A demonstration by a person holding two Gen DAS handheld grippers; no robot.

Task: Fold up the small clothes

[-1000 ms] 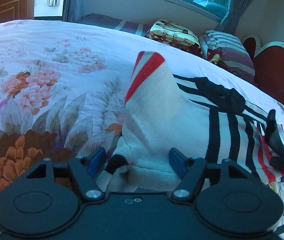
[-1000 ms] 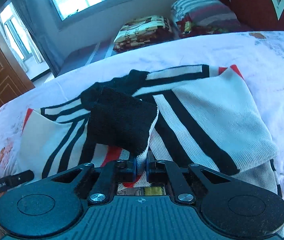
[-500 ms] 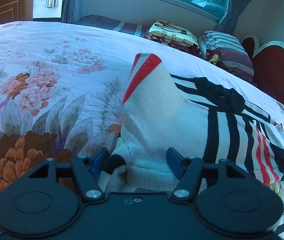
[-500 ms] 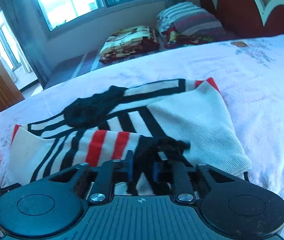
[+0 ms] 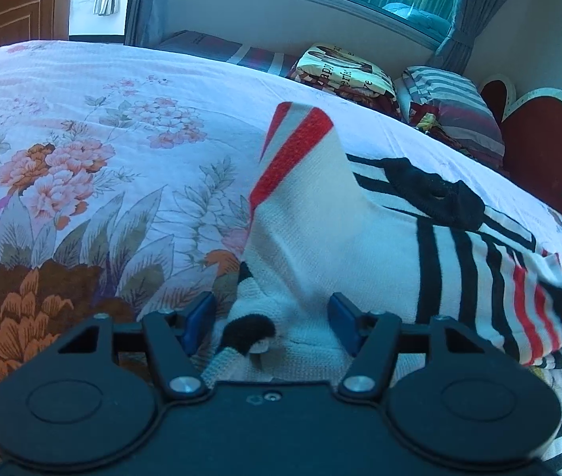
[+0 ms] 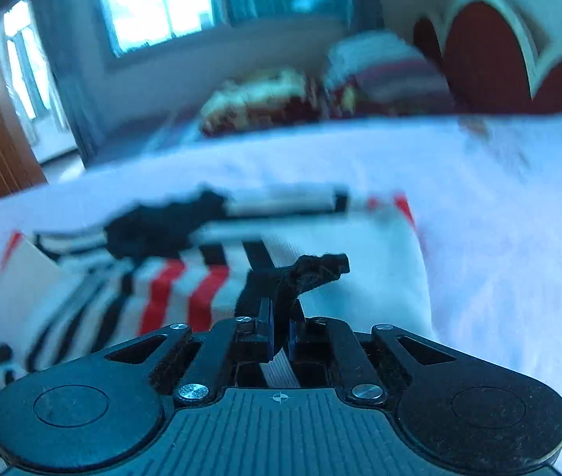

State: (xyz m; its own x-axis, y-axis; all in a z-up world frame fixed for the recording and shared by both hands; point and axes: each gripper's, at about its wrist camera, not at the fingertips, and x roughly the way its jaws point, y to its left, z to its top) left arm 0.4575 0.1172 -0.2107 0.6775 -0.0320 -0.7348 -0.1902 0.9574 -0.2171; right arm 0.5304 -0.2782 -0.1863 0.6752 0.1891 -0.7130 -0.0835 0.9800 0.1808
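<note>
Sweater position: the striped knit sweater (image 5: 360, 246) lay spread on the bed (image 5: 83, 127), its near hem bunched between the jaws of my left gripper (image 5: 273, 323) and one black cuff caught in my right gripper (image 6: 280, 331).
Left jaws: I saw them standing well spread, a blue pad on either side of a thick fold of white knit; the right pad touched the cloth, the left pad stood just clear of it, so I read no firm pinch there.
Right jaws: pressed almost together on the black cuff (image 6: 312, 267), having just been closing on it; the cuff rose out of the pads as a twisted dark tuft over the sweater's body.
Lifted corner: in the left wrist view one corner with red bands (image 5: 297, 139) stood up in a peak above the bed.
Fabric: ribbed, fairly thick knit, white ground with black stripes and a few red ones; a black collar patch (image 5: 435, 194) lay crumpled near the top.
Bedding: thin pale sheet printed with large orange, pink and brown flowers, lightly wrinkled.
Background: folded striped and printed blankets (image 5: 451, 107) sat at the far edge of the bed beside a red scalloped headboard (image 5: 534, 146).
Image quality: my right wrist view was smeared, so fine detail there I could not tell.
</note>
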